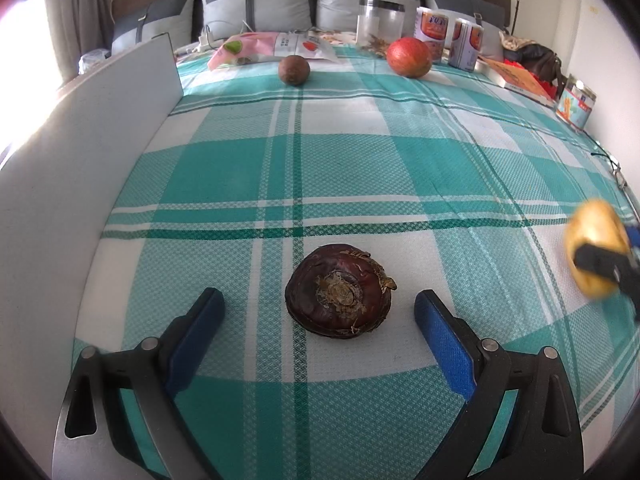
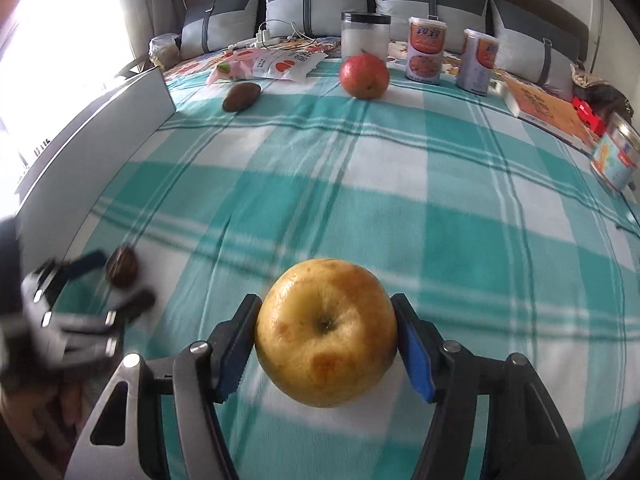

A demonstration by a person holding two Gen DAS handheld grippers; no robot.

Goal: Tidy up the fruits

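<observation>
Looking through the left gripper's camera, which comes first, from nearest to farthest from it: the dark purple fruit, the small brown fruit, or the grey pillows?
1. Dark purple fruit: on the checked cloth, between the open fingers of the left gripper, untouched.
2. Small brown fruit: far up the cloth, slightly left.
3. Grey pillows: against the headboard, farthest.

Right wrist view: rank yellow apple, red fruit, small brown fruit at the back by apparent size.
1. yellow apple, far the largest in frame, but held right at the lens in the right gripper, so true size is unsure.
2. red fruit.
3. small brown fruit, at about the same depth as the red fruit, so that order is reliable.
</observation>
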